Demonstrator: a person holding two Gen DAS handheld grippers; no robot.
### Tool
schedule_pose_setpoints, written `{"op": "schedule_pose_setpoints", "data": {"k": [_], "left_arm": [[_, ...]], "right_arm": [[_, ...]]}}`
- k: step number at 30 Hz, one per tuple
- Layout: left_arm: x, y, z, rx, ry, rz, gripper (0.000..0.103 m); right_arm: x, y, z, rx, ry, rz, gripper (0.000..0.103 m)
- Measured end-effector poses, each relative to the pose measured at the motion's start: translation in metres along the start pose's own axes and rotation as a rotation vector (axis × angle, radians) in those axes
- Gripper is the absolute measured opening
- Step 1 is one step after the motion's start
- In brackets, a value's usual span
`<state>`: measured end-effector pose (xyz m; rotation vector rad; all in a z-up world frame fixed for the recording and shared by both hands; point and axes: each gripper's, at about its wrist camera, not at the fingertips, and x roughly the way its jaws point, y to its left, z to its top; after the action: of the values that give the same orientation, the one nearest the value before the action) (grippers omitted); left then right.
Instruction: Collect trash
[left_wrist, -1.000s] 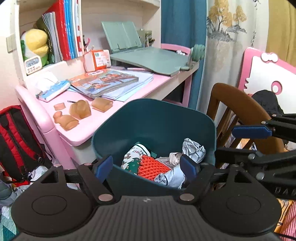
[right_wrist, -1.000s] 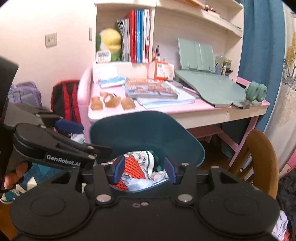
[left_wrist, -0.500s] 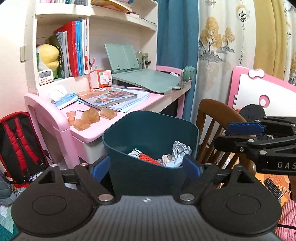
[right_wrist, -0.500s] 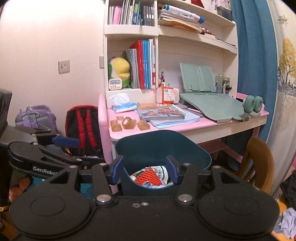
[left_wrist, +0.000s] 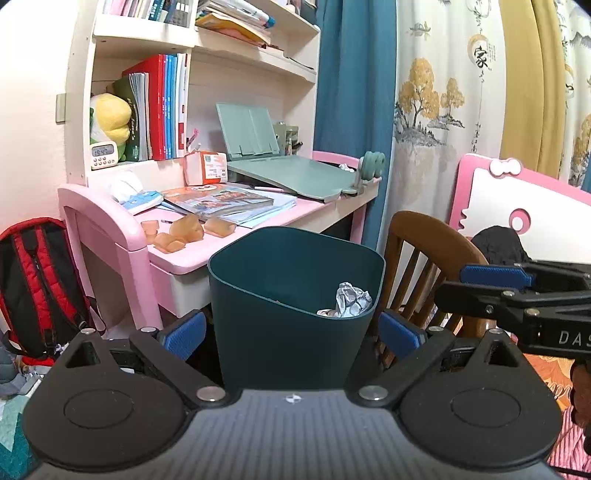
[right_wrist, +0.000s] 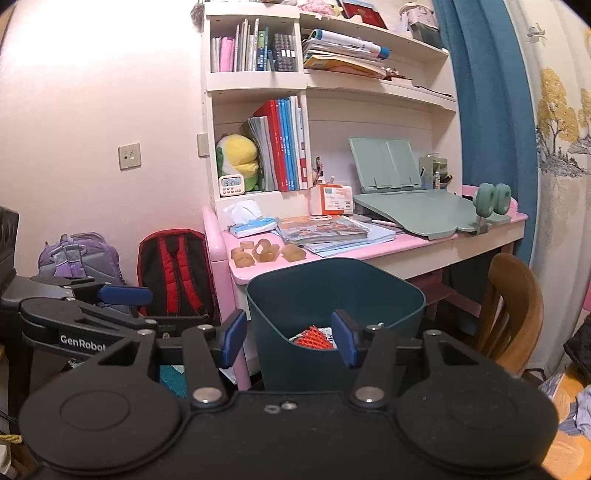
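Observation:
A dark teal waste bin (left_wrist: 295, 317) stands on the floor in front of the pink desk; it also shows in the right wrist view (right_wrist: 334, 295). Crumpled paper (left_wrist: 352, 299) and a red textured piece (right_wrist: 312, 338) lie inside it. My left gripper (left_wrist: 291, 330) is open and empty, its blue pads either side of the bin, pulled back from it. My right gripper (right_wrist: 290, 338) is open and empty in front of the bin. Each gripper shows in the other's view: the right (left_wrist: 517, 299), the left (right_wrist: 92, 314).
A pink desk (right_wrist: 406, 247) holds books, a tissue pack, several amber pieces (right_wrist: 266, 253) and a green book stand. A wooden chair (left_wrist: 424, 266) stands right of the bin. A red and black backpack (right_wrist: 173, 273) and a purple one lean by the wall.
Both grippers have drawn back and up from over the bin. The bin now looks smaller and its contents are mostly hidden behind its rim.

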<state>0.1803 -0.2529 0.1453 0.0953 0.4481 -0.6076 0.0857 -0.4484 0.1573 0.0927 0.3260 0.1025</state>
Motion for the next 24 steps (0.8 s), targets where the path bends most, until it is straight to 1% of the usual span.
{"op": "schedule_pose_setpoints", "data": {"k": [11, 15, 17, 24], "left_arm": [[-0.004, -0.003, 0.0, -0.016, -0.023, -0.01, 0.101], [-0.004, -0.006, -0.002, -0.011, -0.022, -0.015, 0.101], [-0.004, -0.006, -0.002, -0.012, -0.029, -0.005, 0.101], [-0.006, -0.008, -0.004, -0.011, -0.049, -0.012, 0.101]], "right_arm": [[-0.007, -0.002, -0.004, 0.041, -0.01, -0.007, 0.052], [-0.009, -0.002, -0.005, 0.04, -0.016, -0.015, 0.052], [-0.01, -0.001, -0.006, 0.039, -0.016, -0.015, 0.052], [-0.012, 0.003, -0.007, 0.035, -0.027, -0.01, 0.052]]}}
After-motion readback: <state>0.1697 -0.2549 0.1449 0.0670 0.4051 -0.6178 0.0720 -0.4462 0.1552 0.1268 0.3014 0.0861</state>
